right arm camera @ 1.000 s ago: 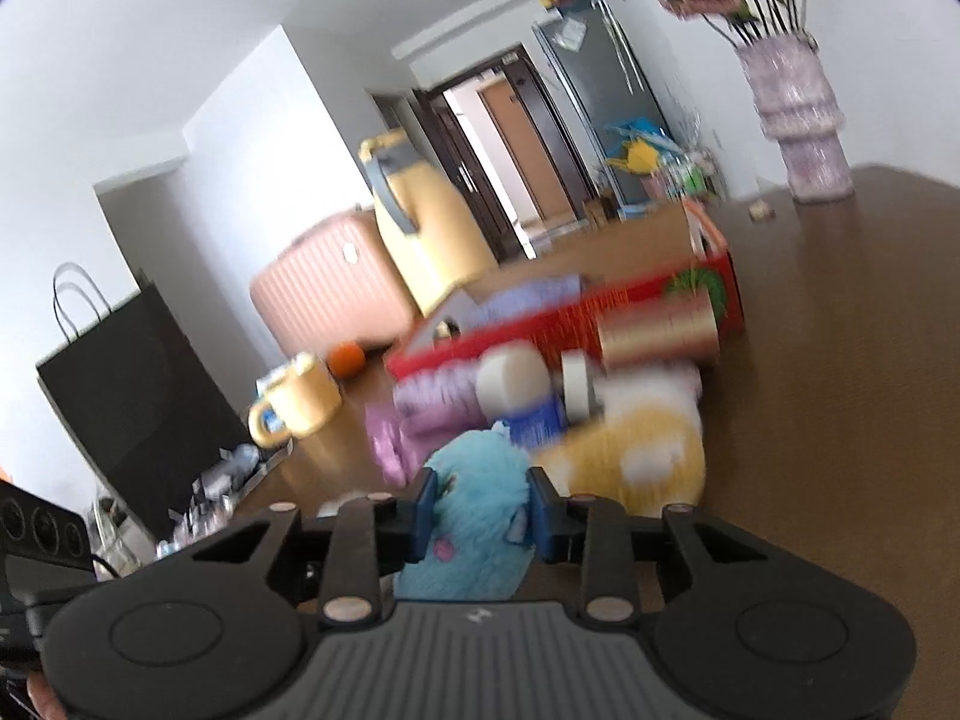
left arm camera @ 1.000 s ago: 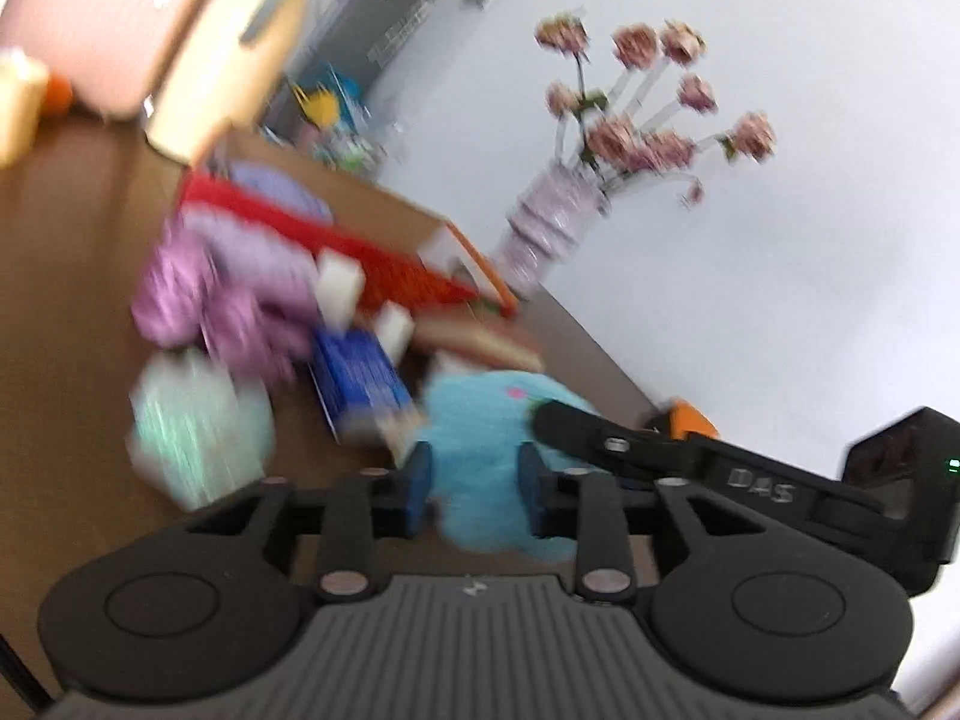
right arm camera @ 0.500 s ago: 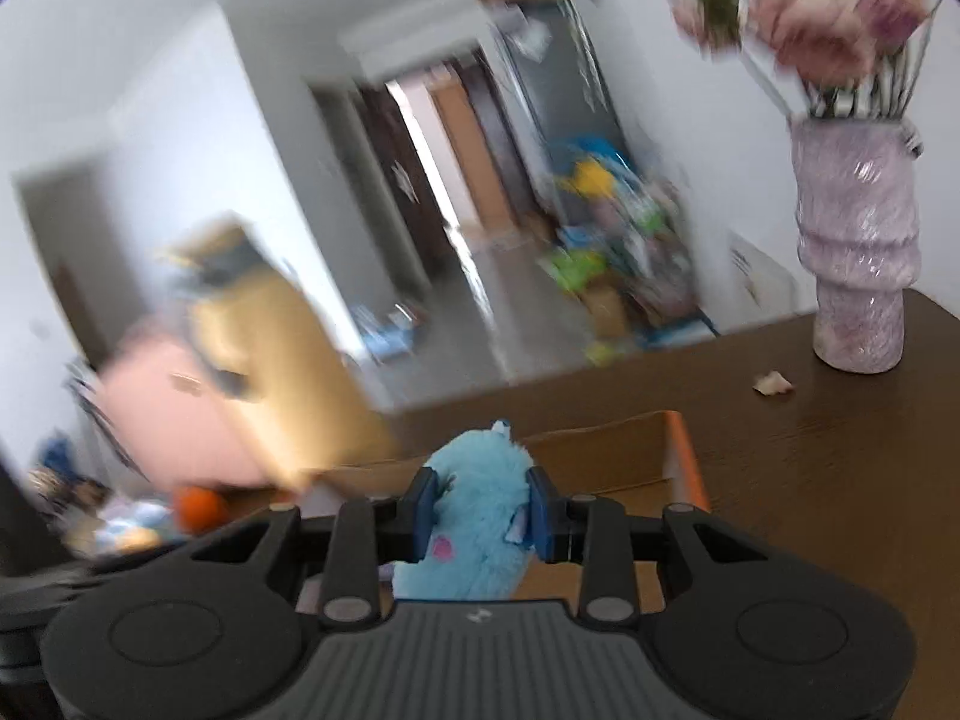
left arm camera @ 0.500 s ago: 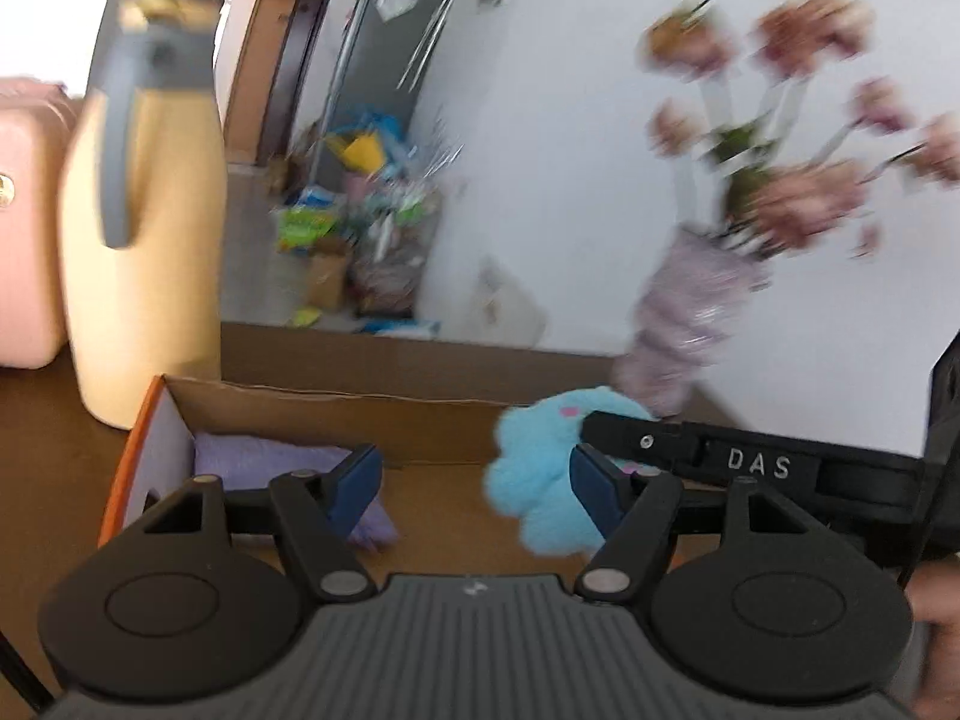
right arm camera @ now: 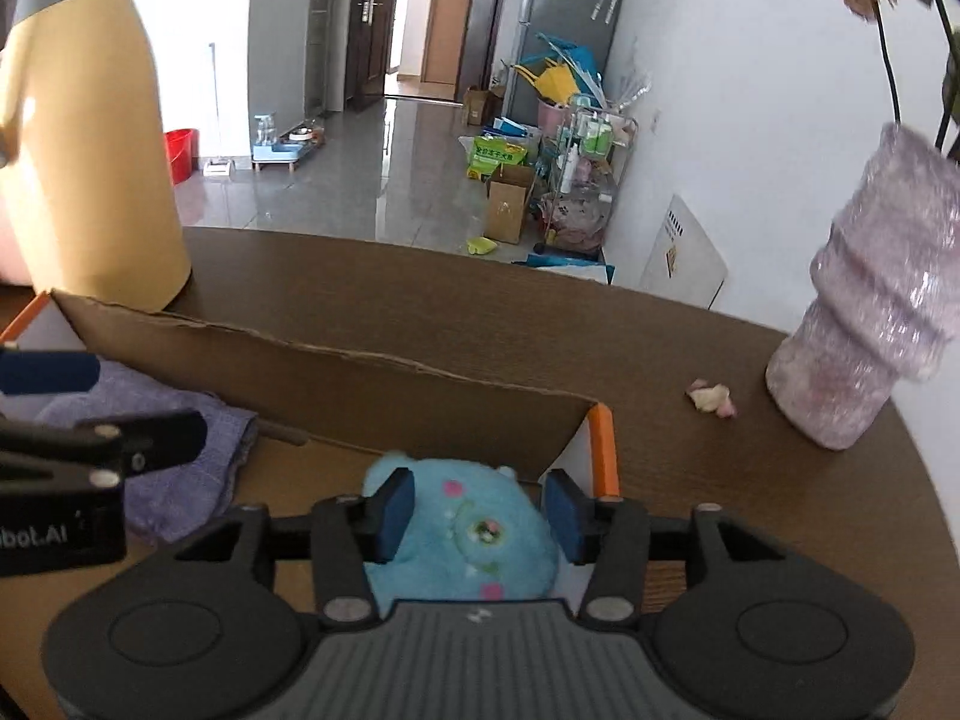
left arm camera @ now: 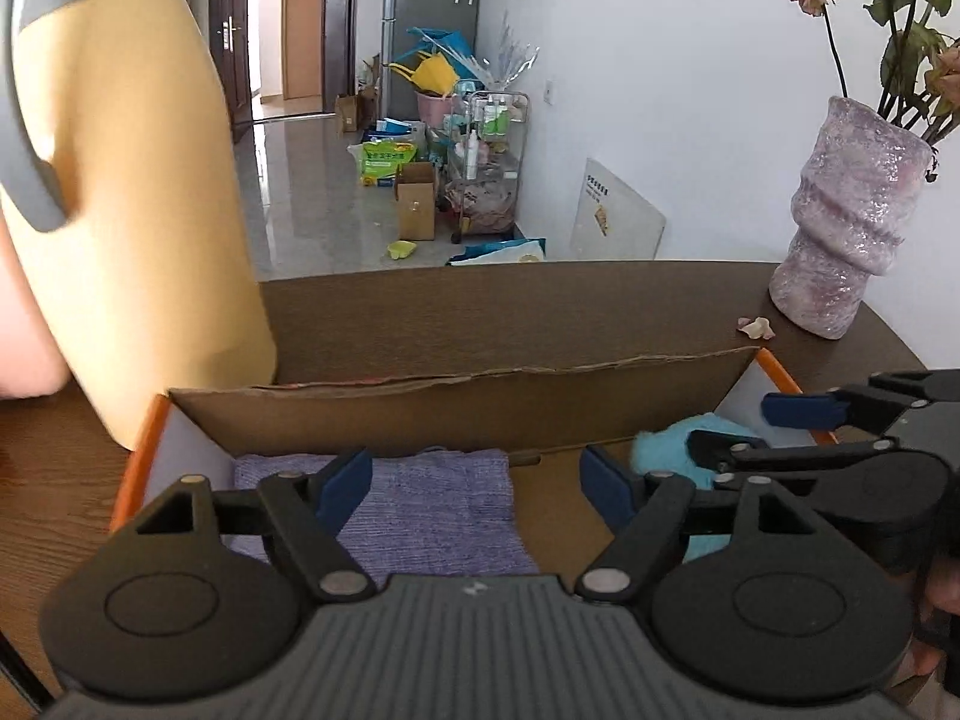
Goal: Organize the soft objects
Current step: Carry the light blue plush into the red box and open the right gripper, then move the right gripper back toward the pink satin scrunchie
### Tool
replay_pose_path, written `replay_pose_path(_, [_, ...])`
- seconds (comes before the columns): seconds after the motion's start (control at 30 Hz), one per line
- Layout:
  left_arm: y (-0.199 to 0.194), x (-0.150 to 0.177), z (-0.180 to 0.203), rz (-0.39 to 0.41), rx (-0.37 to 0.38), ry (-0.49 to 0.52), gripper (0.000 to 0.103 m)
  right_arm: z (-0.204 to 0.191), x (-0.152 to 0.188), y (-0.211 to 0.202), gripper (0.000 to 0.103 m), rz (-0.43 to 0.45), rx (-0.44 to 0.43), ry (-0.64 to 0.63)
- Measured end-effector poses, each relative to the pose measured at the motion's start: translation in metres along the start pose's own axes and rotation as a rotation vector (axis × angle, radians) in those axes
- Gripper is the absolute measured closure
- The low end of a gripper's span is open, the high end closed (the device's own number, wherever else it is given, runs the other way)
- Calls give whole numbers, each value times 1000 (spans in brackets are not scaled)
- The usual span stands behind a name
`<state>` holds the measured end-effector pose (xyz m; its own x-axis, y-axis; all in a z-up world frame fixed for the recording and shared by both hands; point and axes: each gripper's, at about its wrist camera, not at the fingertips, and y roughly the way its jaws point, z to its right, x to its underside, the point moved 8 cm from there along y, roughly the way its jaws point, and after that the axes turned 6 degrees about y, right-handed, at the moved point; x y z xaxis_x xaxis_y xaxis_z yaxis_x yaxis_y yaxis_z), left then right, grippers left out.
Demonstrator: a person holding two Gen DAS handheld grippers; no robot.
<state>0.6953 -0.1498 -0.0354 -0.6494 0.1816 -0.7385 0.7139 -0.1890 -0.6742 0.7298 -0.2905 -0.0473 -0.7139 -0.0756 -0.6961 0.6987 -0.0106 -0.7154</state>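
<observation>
Two hand-held grippers over the cardboard box [right arm camera: 336, 384]: left hand-held gripper [left arm camera: 474, 483] spread, empty; right hand-held gripper [right arm camera: 477, 510], jaws just opening, straddles the blue plush toy [right arm camera: 474, 534]. We release fully, then lift straight up.

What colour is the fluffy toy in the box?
The fluffy toy is light blue with small pink spots, clearest in the right wrist view.
</observation>
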Motion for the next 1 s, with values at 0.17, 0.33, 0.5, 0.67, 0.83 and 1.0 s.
replay_pose_path(0.17, [-28, -5, -8, 13, -37, -6, 21, -1, -10, -52, 54, 40, -28, 25])
replay_pose_path(0.33, [-99, -19, -14, 79, -64, 9, 15, 6, -18, -140, 44, 136, -32, 6])
replay_pose_path(0.5, [-199, -20, -20, 189, -37, -2, 7, 11, -7, -226, 41, 222, -71, -8])
replay_pose_path(0.67, [-287, 13, -29, 288, -39, 30, 6, 5, 34, -297, 35, 308, -109, -39])
replay_pose_path(0.83, [-338, 66, -37, 350, -113, 31, 5, -4, 80, -348, 34, 406, -153, 3])
replay_pose_path(1.0, [-396, 153, -35, 475, -136, 30, 1, -17, 158, -388, 30, 546, -201, 61])
